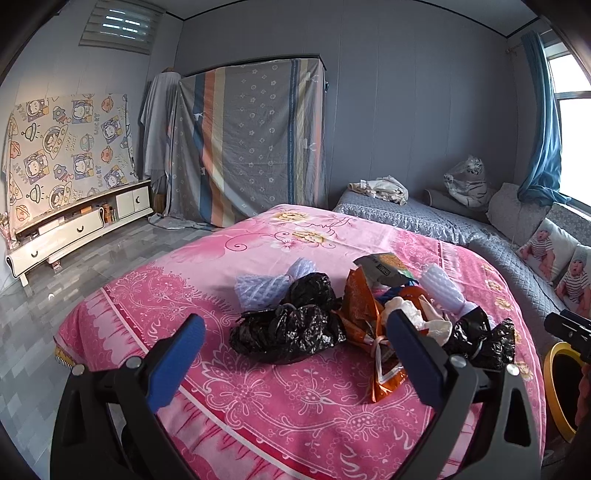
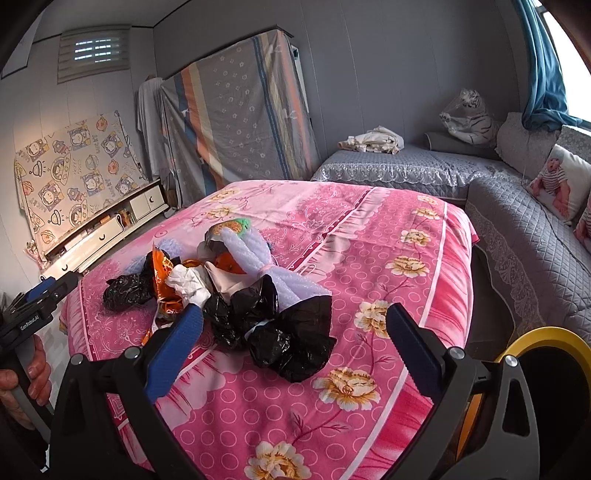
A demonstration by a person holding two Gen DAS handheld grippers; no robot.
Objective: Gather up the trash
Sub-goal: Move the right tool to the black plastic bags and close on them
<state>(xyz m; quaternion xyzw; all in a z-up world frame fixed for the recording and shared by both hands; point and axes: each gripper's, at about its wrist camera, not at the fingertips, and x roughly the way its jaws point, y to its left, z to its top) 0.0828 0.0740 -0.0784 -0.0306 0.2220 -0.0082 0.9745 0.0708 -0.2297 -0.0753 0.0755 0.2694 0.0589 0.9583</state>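
I am in a grey-walled room with a glossy grey tiled floor (image 1: 110,254), where a low white TV cabinet (image 1: 77,221) stands along the left wall under a cartoon-print sheet (image 1: 70,147). A striped cloth (image 1: 251,140) covers tall furniture at the far wall, beside a small louvred window (image 1: 118,26). On my right, daylight enters past a blue curtain (image 1: 543,122) above a grey quilted corner sofa (image 2: 517,221).

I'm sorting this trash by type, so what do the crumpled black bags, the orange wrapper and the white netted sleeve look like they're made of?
The black bags look like thin glossy plastic film: crinkled, with bright glints. The orange wrapper seems to be shiny foil-type or plastic packaging, creased and reflective. The white sleeve looks like soft foam netting, matte with a diamond mesh pattern.
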